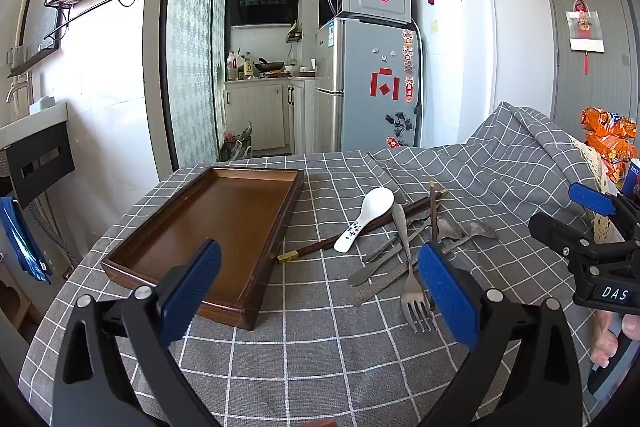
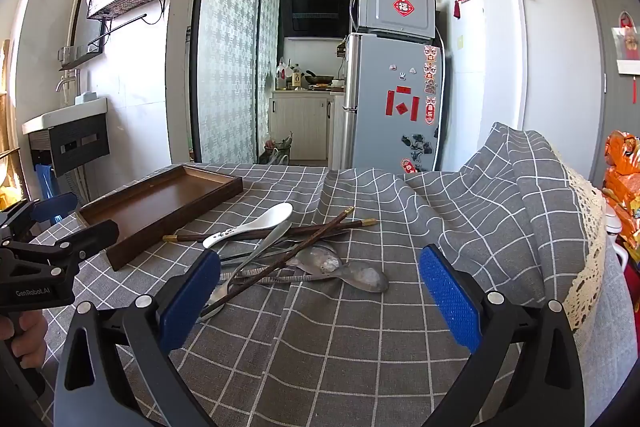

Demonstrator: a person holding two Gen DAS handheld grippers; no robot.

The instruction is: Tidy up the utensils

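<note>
Left claw [image 1: 320, 287] wide, above cloth; wooden tray [image 1: 256, 255] holds nothing.

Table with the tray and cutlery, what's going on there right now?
A person holds a gripper in each hand above the checked tablecloth. The left gripper and right gripper are both wide open and hold nothing. The wooden tray has nothing in it. The utensils lie in a loose pile beside it: white ceramic spoon, chopsticks, fork, metal spoons. Sorting has not started yet.
</note>
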